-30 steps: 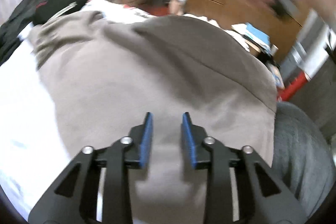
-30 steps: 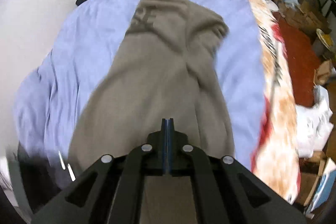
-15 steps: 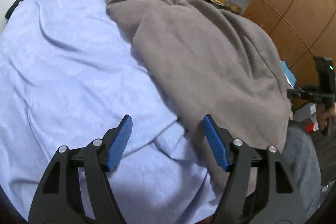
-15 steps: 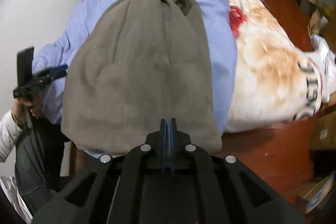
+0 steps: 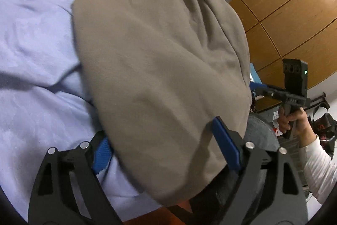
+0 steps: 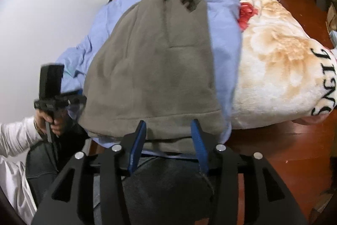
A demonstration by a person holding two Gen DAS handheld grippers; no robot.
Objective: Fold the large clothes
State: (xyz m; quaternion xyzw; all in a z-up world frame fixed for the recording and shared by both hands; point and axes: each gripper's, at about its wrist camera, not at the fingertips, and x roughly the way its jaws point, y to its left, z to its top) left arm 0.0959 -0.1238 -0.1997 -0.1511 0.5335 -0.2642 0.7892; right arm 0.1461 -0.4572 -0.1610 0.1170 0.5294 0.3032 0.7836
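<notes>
The taupe sweatshirt (image 6: 155, 69) lay lengthwise on the blue bedsheet (image 5: 35, 39), its hem hanging over the bed's near edge. At that hem's one corner the left gripper (image 5: 166, 144) was opening, its blue pads spread wide with the cloth's edge between them but not pinched. At the hem's other side the right gripper (image 6: 168, 140) was also opening, pads apart and just below the hem, gripping nothing. A floral blanket (image 6: 280, 69) lay beside the sweatshirt.
</notes>
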